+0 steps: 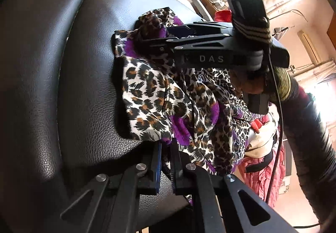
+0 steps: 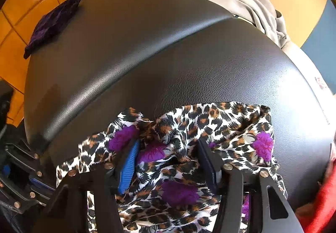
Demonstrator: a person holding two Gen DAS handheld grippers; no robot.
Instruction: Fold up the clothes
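Observation:
A leopard-print garment [image 1: 147, 96] with purple patches lies crumpled on a black leather cushion [image 1: 73, 65], hanging off its near edge. In the left wrist view my left gripper [image 1: 166, 149] is shut on a fold at the garment's lower edge, the cloth pinched between its pads. My right gripper [image 1: 155, 37] reaches in from the right over the garment's far end. In the right wrist view the garment [image 2: 231, 128] bunches between the spread fingers of my right gripper [image 2: 168, 145]. The blue pad [image 2: 128, 161] on one finger shows bare, so the jaws stand open around the cloth.
A dark purple cloth [image 2: 52, 23] lies at the cushion's [image 2: 147, 44] far left corner, and a grey garment [image 2: 241, 2] is draped at the back. Pink clothing [image 1: 264, 170] and a red cloth [image 2: 321, 201] sit off the cushion's side. A person's dark sleeve [image 1: 304, 128] holds the right gripper.

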